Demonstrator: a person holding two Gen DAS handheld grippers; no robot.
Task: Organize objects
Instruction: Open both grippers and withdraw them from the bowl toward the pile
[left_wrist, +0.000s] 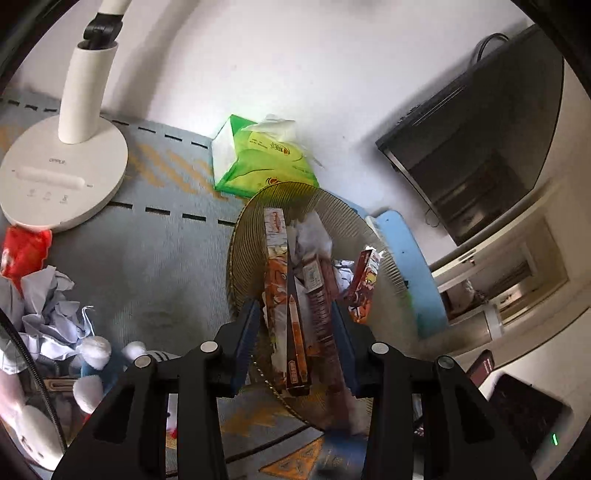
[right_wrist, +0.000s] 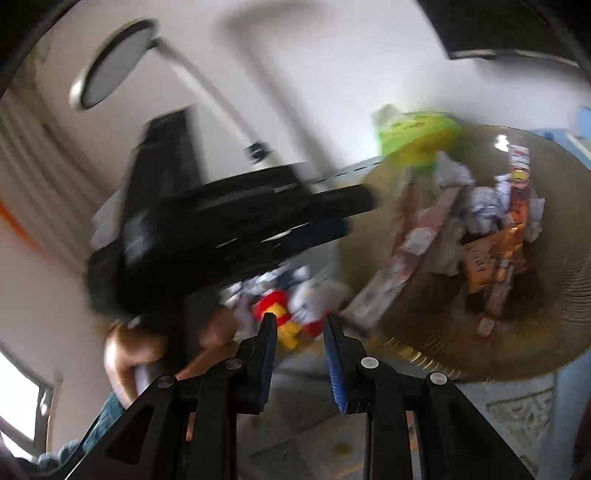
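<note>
The left wrist view looks down, close over the ribbed basket (left_wrist: 240, 258), and the blurred right wrist view shows this basket (right_wrist: 546, 295) at right.

You see a ribbed amber glass bowl (left_wrist: 240, 236), orange-and-brown printed cartons (left_wrist: 275, 266), a green tissue pack (left_wrist: 266, 162), a white lamp base (left_wrist: 62, 177), and a grey mat (left_wrist: 162, 258) with black dashes.
</note>
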